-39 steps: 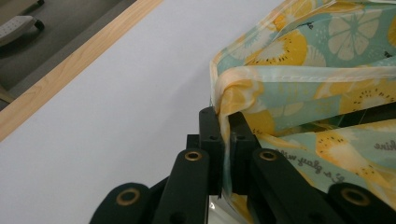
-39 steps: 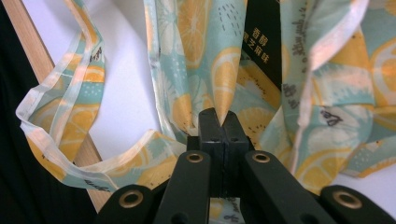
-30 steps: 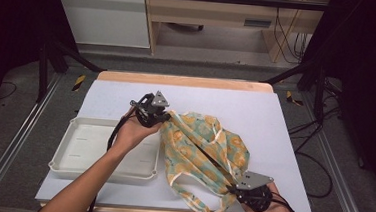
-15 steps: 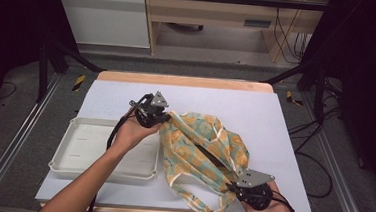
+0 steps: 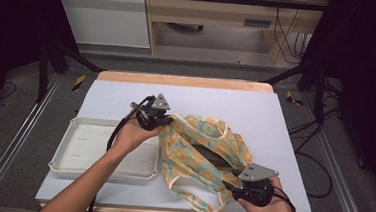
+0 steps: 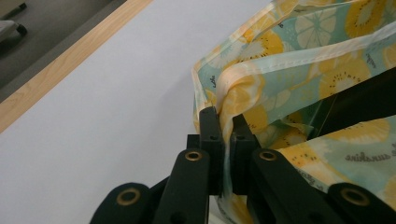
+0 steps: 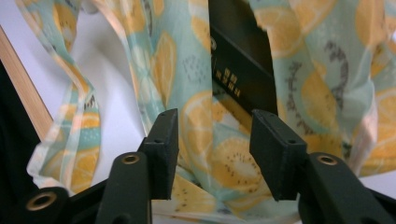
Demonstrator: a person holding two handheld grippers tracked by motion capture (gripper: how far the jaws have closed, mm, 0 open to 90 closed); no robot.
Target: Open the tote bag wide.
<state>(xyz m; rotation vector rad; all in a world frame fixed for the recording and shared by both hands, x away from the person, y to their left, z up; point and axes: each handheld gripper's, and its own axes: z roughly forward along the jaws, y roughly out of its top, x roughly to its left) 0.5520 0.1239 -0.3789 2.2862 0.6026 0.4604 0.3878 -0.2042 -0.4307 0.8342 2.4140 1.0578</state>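
Two grippers worked one bag [image 5: 200,152] on the white table [image 5: 256,111]. Nearest, at the front edge, the right gripper [image 7: 212,140] had just been opening; its jaws stood apart with bag cloth loose between them, a black box [image 7: 243,70] showing inside the bag. Farther back, the left gripper [image 6: 223,123] was clenched on the bag's rim. Left of the bag lay a white tray [image 5: 80,143].

Dark box [image 7: 243,70] mostly hidden inside fruit-print bag [image 5: 198,147]; label unreadable.
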